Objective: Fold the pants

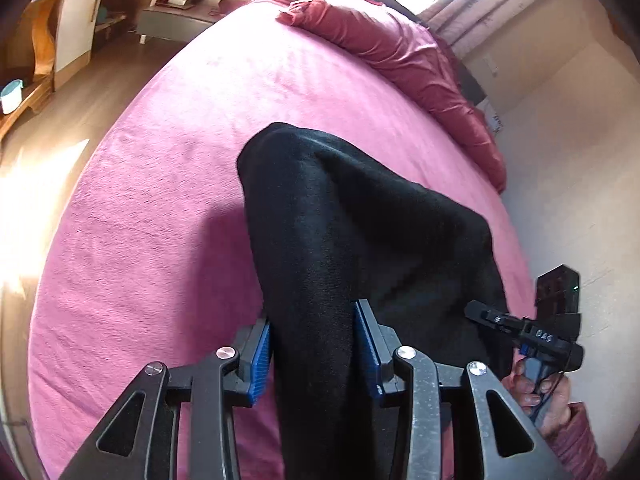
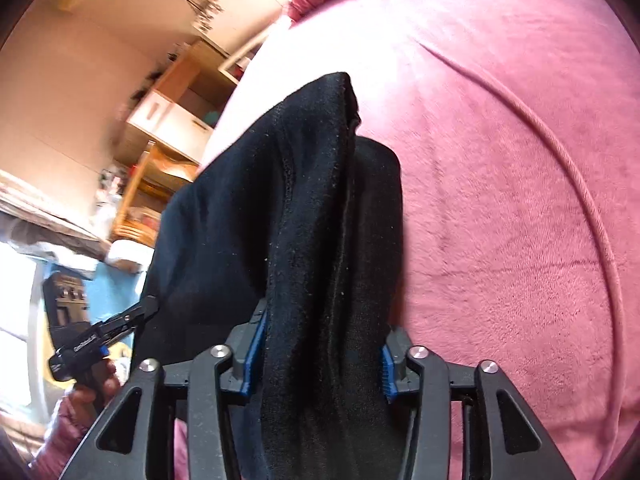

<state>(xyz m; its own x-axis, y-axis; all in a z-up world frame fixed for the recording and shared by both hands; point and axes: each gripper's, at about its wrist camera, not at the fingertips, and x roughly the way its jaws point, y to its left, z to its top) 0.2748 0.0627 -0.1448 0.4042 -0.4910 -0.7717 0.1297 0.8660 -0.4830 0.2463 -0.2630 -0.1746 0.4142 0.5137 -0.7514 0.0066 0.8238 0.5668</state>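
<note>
Black pants (image 1: pixel 340 220) hang lifted above a pink bed, held by both grippers. My left gripper (image 1: pixel 314 344) is shut on a bunched part of the pants, with blue pads on both sides of the cloth. My right gripper (image 2: pixel 320 354) is shut on another bunched part of the pants (image 2: pixel 304 208). In the left wrist view the right gripper (image 1: pixel 520 328) shows at the right edge, gripping the same cloth. In the right wrist view the left gripper (image 2: pixel 108 328) shows at the lower left. The pants' lower end drapes toward the bed.
The bed has a pink fleece blanket (image 1: pixel 160 200), also in the right wrist view (image 2: pixel 500 160). A crumpled red duvet (image 1: pixel 400 52) lies along its far side. A grey bedside cabinet (image 1: pixel 172 20) and wooden shelves (image 2: pixel 172 132) stand beyond the bed. A wall (image 1: pixel 580 160) is at the right.
</note>
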